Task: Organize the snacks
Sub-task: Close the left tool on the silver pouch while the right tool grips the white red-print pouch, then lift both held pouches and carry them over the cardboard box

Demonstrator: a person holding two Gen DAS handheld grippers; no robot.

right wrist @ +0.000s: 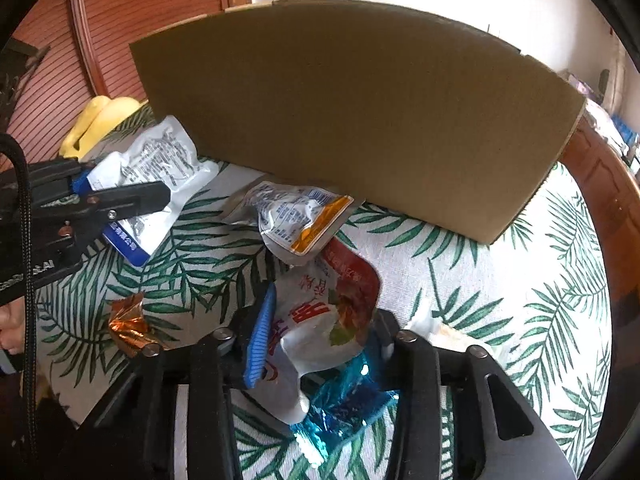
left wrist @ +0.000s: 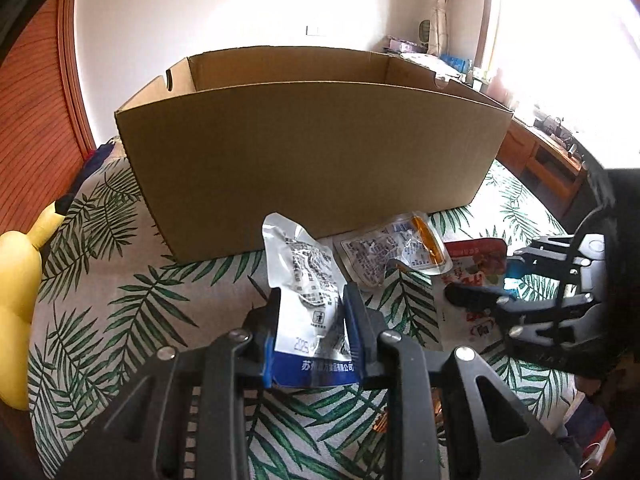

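An open cardboard box (left wrist: 312, 156) stands on the leaf-print cloth; it also shows in the right wrist view (right wrist: 360, 120). My left gripper (left wrist: 310, 312) is shut on a silver and blue snack pouch (left wrist: 308, 280), held in front of the box; both show in the right wrist view, gripper (right wrist: 120, 196) and pouch (right wrist: 160, 164). My right gripper (right wrist: 320, 332) is shut on a red and white snack pouch (right wrist: 332, 312), just above the cloth; the gripper shows in the left wrist view (left wrist: 480, 292). A silver and orange pouch (right wrist: 296, 216) lies against the box front.
A blue wrapper (right wrist: 348, 400) and a copper foil wrapper (right wrist: 130, 324) lie on the cloth near my right gripper. A yellow plush toy (left wrist: 20, 280) sits at the left. A wooden desk (left wrist: 548, 160) stands right of the box.
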